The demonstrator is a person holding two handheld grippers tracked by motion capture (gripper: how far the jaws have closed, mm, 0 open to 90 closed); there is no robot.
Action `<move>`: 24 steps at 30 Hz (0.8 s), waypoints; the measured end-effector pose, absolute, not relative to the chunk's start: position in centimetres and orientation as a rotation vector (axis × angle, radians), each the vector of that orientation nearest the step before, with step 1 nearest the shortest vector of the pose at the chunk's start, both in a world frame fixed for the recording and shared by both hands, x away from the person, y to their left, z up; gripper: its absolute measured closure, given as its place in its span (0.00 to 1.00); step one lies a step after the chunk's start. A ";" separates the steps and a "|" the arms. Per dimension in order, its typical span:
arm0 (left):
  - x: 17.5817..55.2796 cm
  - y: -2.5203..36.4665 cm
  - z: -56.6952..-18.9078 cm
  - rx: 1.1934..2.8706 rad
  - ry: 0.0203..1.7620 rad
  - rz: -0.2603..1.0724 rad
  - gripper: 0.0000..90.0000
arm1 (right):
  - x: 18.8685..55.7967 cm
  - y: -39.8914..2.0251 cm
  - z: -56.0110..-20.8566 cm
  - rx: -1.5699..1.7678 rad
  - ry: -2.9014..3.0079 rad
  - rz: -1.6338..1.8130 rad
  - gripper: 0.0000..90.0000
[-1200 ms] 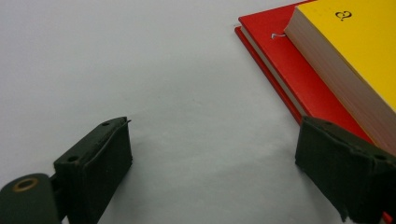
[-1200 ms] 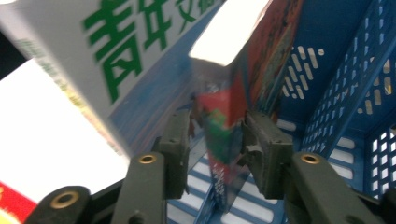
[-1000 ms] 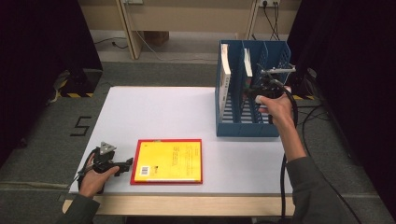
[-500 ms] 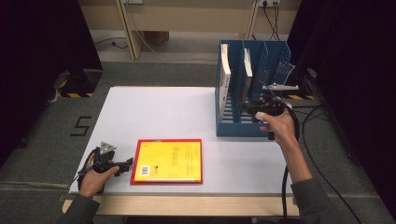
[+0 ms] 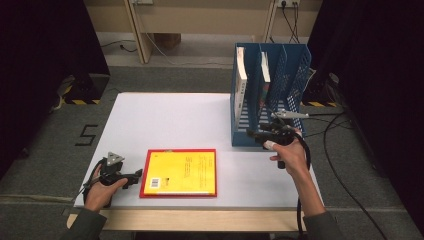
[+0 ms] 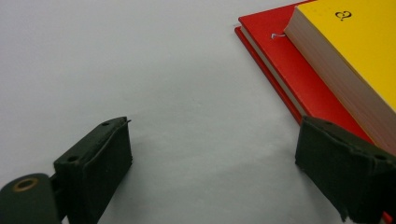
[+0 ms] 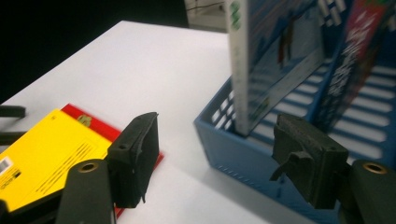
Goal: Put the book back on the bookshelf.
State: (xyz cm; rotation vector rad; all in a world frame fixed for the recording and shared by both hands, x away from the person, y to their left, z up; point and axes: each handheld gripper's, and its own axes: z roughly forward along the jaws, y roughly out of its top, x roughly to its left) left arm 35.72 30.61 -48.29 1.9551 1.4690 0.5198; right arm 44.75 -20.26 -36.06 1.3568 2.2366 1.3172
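Observation:
A yellow book (image 5: 186, 171) lies on a larger red book (image 5: 145, 175) near the table's front edge; both also lie ahead in the left gripper view, yellow book (image 6: 359, 51) and red book (image 6: 289, 70). My left gripper (image 5: 138, 175) rests on the table just left of them, open (image 6: 215, 154), its right pad (image 6: 341, 172) beside the red cover. My right gripper (image 5: 252, 134) hangs open (image 7: 219, 149) at the front of the blue file rack (image 5: 295, 75). Its jaws have just been opening, with nothing held between them. Two books stand in the rack, a white-spined one (image 5: 241, 82) and another (image 5: 264, 80).
The white table (image 5: 170, 120) has open surface between the books and the rack. The rack's front corner (image 7: 219, 140) is close ahead of the right jaws. Cables (image 5: 340, 125) trail on the floor at the right. A floor mark "5" (image 5: 87, 135) lies left of the table.
My right hand has come down from the rack's top to its front edge, nearer the person, and its jaws stand wider. The left hand and the books have stayed put.

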 end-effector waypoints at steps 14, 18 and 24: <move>35.7 30.6 -48.3 1.951 1.469 0.521 0.11 | 43.1 -18.6 -39.1 1.358 2.317 1.322 0.30; 35.7 30.6 -48.3 1.951 1.470 0.520 0.11 | 42.7 -18.1 -39.7 1.368 2.345 1.321 0.28; 35.7 30.6 -48.3 1.953 1.469 0.519 0.11 | 42.2 -17.4 -40.8 1.372 2.388 1.324 0.26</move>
